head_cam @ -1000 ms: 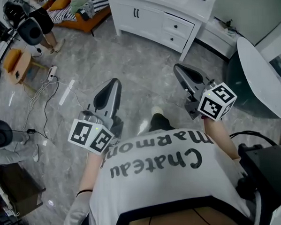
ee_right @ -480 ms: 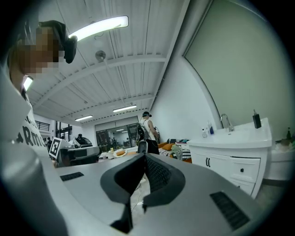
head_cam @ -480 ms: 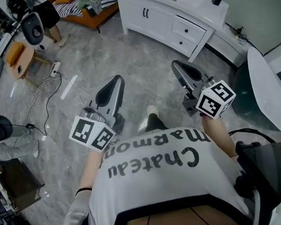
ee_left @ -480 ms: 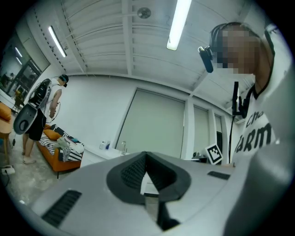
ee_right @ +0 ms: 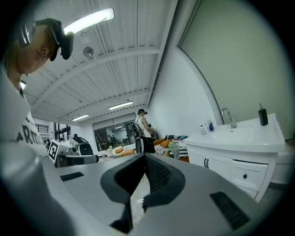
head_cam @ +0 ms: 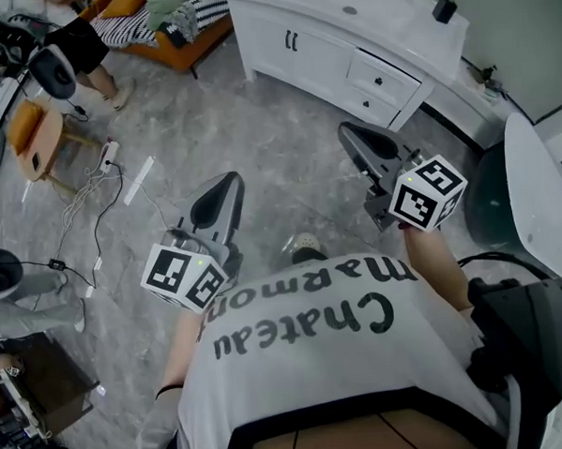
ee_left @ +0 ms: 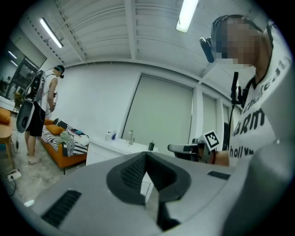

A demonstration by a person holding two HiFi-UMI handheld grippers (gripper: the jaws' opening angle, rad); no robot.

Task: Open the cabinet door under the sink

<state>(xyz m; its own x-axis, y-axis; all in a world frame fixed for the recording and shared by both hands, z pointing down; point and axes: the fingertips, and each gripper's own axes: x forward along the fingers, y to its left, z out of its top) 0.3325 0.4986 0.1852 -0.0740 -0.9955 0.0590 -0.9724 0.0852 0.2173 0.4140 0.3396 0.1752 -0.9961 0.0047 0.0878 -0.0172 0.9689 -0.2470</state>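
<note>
White double cabinet door [head_cam: 286, 42] with its pair of slim dark handles sits shut in the front of the white vanity [head_cam: 403, 34], below the countertop sink [ee_right: 239, 133], at about 12 o'clock in the head view and well apart from the person. In the right gripper view the same door shows at 3 o'clock, under the chrome faucet [ee_right: 226, 117] and beside two small drawers with dark knobs [head_cam: 379, 79]. The grey left gripper [head_cam: 224, 184] and the grey right gripper [head_cam: 351, 135] are both clenched tight with nothing between the jaws, which makes sense because there is nothing within reach to grasp. They are held level in front of the body, side by side and pointing toward the vanity, a carrying posture over the bare grey marbled floor [head_cam: 257, 126] between the person and the cabinet. The handles lie at roughly 1 o'clock from the left gripper and 11 o'clock from the right. Judging by that gap, the step in hand is the approach. One gripper will then need to unclench and line up with a vertical handle before any pull can begin. An orange sofa with striped fabric [head_cam: 149, 29] stands at 11 o'clock, clear of the route.
</note>
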